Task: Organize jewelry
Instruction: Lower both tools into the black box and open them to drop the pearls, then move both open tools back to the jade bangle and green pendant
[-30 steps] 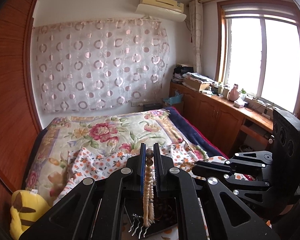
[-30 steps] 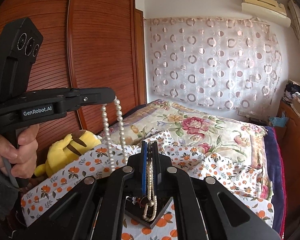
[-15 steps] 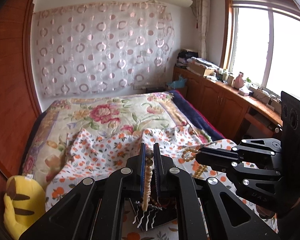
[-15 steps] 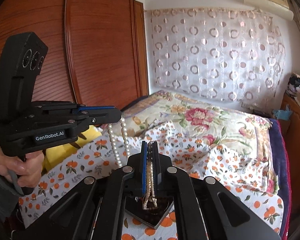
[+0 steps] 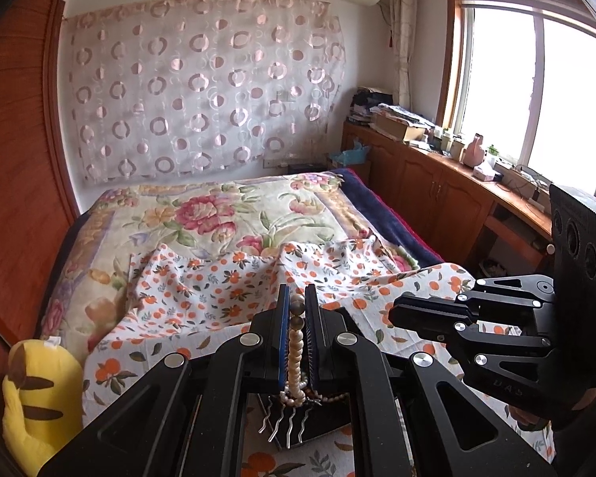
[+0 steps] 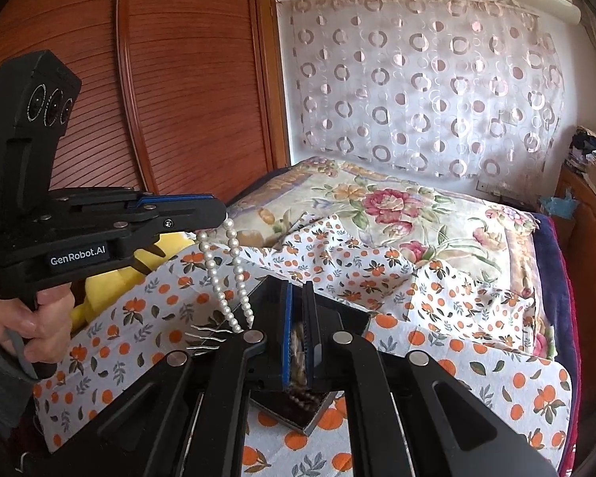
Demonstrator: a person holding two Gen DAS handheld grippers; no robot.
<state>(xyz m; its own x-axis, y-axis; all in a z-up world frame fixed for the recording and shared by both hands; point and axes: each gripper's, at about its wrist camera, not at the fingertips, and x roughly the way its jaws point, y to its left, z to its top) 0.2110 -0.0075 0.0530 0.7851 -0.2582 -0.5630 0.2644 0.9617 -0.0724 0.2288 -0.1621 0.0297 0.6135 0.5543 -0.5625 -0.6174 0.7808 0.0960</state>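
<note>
My left gripper [image 5: 296,302] is shut on a white pearl necklace [image 5: 295,351], which hangs as a doubled strand [image 6: 228,274] down to a dark square tray [image 5: 322,423] on the orange-print cloth. A pearl hair comb with silver wavy prongs [image 5: 284,417] lies in the tray. My right gripper [image 6: 297,294] is shut on a brownish bead strand [image 6: 298,342] just above the same tray [image 6: 314,409]. The left gripper shows in the right wrist view [image 6: 214,210], the right gripper in the left wrist view [image 5: 397,312].
The orange-print cloth [image 5: 202,290] lies over a floral bedspread [image 5: 218,214]. A yellow plush toy [image 5: 39,389] sits at the bed's left edge beside the wooden wardrobe [image 6: 178,99]. Wooden cabinets [image 5: 437,194] run under the window on the right.
Both grippers have come down toward the tray. The pearl strand now reaches the tray beside the comb. The right gripper's bead strand has sunk lower into the tray.
</note>
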